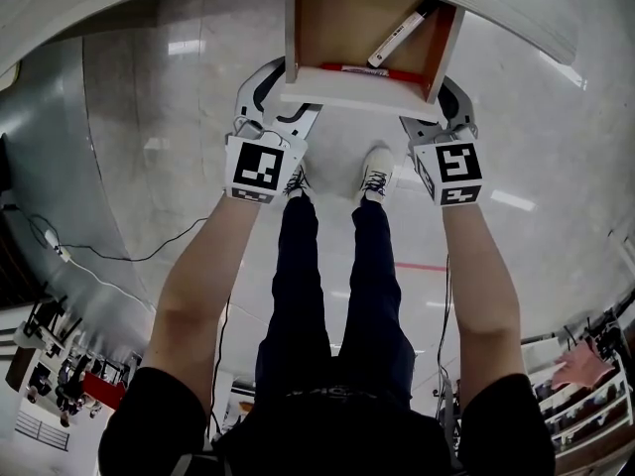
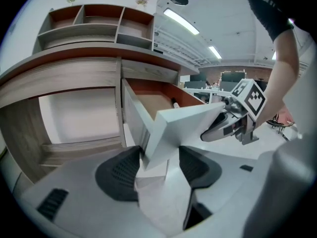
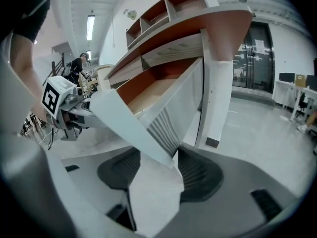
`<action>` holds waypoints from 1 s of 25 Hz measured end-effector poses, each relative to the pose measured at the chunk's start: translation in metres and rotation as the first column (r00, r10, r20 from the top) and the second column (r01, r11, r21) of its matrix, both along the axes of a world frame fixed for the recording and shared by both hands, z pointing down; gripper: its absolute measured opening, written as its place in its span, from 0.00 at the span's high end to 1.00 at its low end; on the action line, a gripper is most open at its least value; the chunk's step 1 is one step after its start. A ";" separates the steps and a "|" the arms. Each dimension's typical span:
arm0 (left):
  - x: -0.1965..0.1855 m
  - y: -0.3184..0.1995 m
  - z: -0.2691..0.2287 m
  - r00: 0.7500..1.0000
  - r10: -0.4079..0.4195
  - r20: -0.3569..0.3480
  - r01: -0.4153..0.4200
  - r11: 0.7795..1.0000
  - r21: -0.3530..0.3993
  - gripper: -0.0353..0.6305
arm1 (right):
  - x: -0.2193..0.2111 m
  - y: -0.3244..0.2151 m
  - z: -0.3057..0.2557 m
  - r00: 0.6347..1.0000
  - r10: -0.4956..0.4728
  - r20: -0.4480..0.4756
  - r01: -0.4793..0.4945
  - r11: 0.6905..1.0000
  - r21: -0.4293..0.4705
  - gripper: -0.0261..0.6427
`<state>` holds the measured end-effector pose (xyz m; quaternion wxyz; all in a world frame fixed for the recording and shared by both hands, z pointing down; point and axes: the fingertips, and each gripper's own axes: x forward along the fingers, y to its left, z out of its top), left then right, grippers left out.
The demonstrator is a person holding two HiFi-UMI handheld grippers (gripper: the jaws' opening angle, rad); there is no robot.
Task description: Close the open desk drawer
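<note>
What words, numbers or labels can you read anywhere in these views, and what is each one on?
No text can be read in any view.
White marker pen in the drawer: any print is too small to read.
Marker cubes: black-and-white square patterns only, no letters or digits.
Sheets on the glass door: too small and blurred to read.

The drawer (image 1: 347, 89) has a smooth matt white front and pale wood inside; the marker (image 1: 397, 36) looks glossy plastic. The floor (image 1: 149, 167) is polished. The left tool (image 2: 159, 153) is matt grey plastic with ribbed dark pads (image 2: 119, 175)
</note>
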<state>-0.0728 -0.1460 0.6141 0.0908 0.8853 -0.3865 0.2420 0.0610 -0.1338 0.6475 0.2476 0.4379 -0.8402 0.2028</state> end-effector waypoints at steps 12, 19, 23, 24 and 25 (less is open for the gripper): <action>-0.003 0.005 -0.030 0.996 -0.058 -0.070 0.058 0.998 -0.001 0.57 | 0.000 0.012 -0.027 0.992 0.080 0.098 -0.079 0.997 -0.020 0.60; -0.002 0.002 -0.044 0.992 -0.091 -0.088 0.091 0.996 -0.007 0.57 | 0.002 0.013 -0.042 0.981 0.150 0.127 -0.149 0.989 -0.022 0.61; -0.005 -0.010 -0.047 0.989 -0.111 -0.102 0.112 0.994 0.006 0.58 | -0.001 0.002 -0.045 0.974 0.182 0.135 -0.183 0.983 -0.004 0.61; -0.004 -0.015 -0.049 0.987 -0.117 -0.106 0.119 0.993 0.012 0.58 | 0.000 -0.003 -0.047 0.971 0.194 0.139 -0.196 0.981 0.001 0.61; -0.002 -0.019 -0.051 0.986 -0.123 -0.109 0.125 0.992 0.015 0.58 | 0.002 -0.007 -0.049 0.968 0.208 0.142 -0.211 0.978 0.005 0.61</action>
